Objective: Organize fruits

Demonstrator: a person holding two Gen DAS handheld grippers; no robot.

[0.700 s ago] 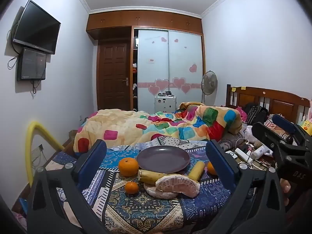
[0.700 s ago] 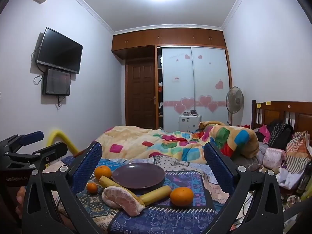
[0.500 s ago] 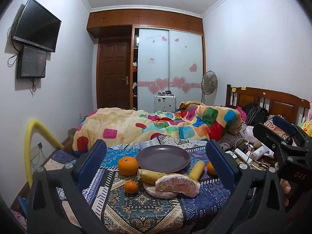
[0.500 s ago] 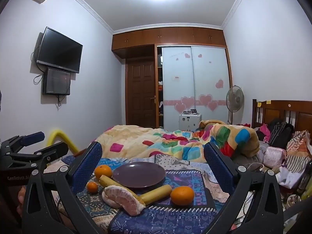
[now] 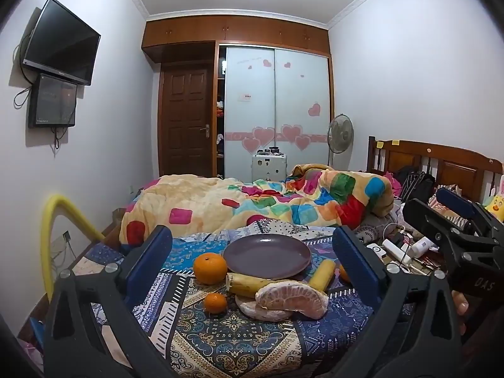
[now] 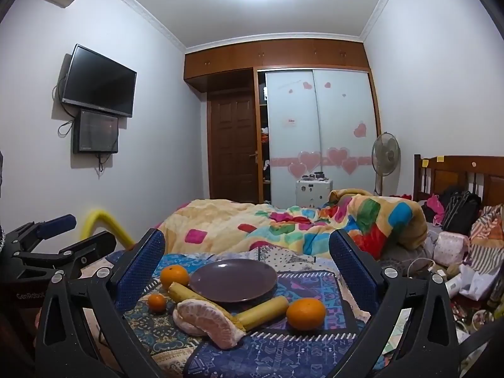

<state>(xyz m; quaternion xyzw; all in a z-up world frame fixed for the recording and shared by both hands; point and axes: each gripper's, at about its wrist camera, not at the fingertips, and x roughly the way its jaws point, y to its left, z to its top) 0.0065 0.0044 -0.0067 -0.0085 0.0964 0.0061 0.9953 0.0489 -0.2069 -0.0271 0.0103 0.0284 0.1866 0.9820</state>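
The purple plate (image 5: 266,255) sits on the patterned cloth (image 5: 220,340) spread over the bed, and it holds nothing. All the fruit lies on the cloth around its near rim. A large orange (image 5: 209,268) rests just left of the plate, with a small orange (image 5: 215,303) nearer the camera. A peeled banana piece (image 5: 249,284) touches the plate's front edge, and a peeled citrus half (image 5: 291,297) lies against it, on top of a pale peel (image 5: 252,308). A second banana piece (image 5: 321,274) lies at the plate's right, and another orange (image 6: 305,313) sits beyond it on the right.

The left hand-held gripper (image 5: 252,271) is spread wide, gripping nothing, above the cloth's near side. The right hand-held gripper (image 6: 247,274) is likewise wide apart and holds nothing. A colourful quilt (image 5: 267,201) is bunched behind the plate.
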